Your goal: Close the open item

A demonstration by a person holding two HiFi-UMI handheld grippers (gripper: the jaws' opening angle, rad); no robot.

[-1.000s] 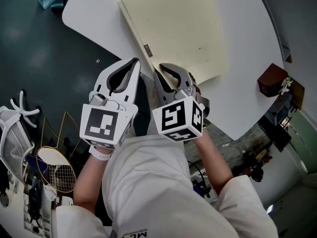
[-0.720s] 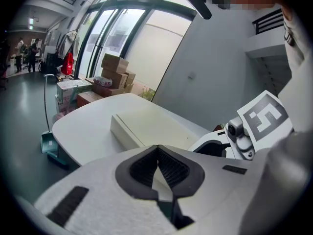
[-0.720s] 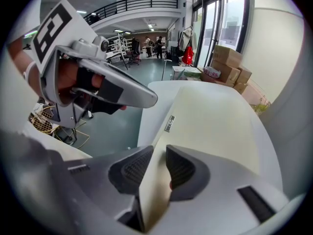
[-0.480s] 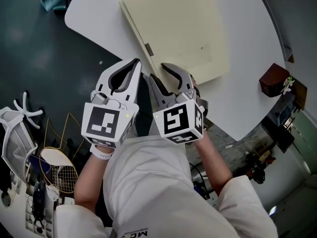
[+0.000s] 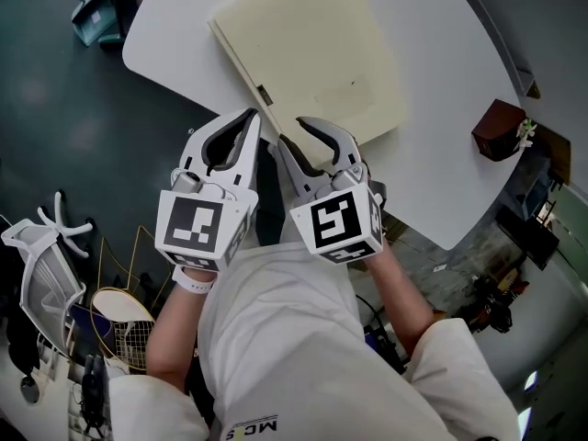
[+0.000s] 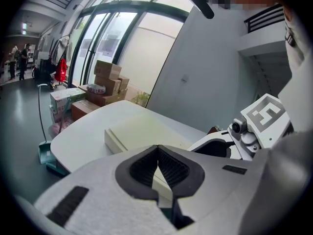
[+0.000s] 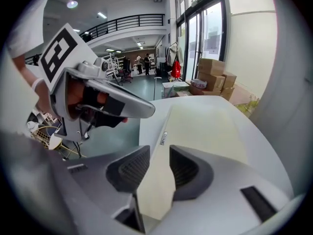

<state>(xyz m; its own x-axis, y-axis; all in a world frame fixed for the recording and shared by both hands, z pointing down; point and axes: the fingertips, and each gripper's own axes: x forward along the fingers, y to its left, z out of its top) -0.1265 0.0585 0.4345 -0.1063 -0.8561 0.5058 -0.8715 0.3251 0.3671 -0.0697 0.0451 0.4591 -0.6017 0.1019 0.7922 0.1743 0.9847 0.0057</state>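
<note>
A flat cream case (image 5: 312, 62) lies closed on the white table (image 5: 441, 108), with a small label on its near left edge. It also shows in the left gripper view (image 6: 142, 131) and the right gripper view (image 7: 205, 126). My right gripper (image 5: 294, 134) hovers at the case's near corner. Its jaws stand apart and are closing slightly; the case's corner shows in the gap (image 7: 160, 155), and the pads do not press on it. My left gripper (image 5: 252, 116) is beside it over the table's near edge, shut with nothing in it (image 6: 157, 148).
A small dark brown box (image 5: 501, 129) stands at the table's right edge. On the floor lie a teal dustpan (image 5: 92, 12) at the far left, a white chair base (image 5: 46, 237) and a racket (image 5: 119, 315). Cardboard boxes (image 6: 110, 77) are stacked by the window.
My right gripper's jaws have come apart at the case's near corner. Both grippers stay close together at the table's near edge; the left stays shut.
</note>
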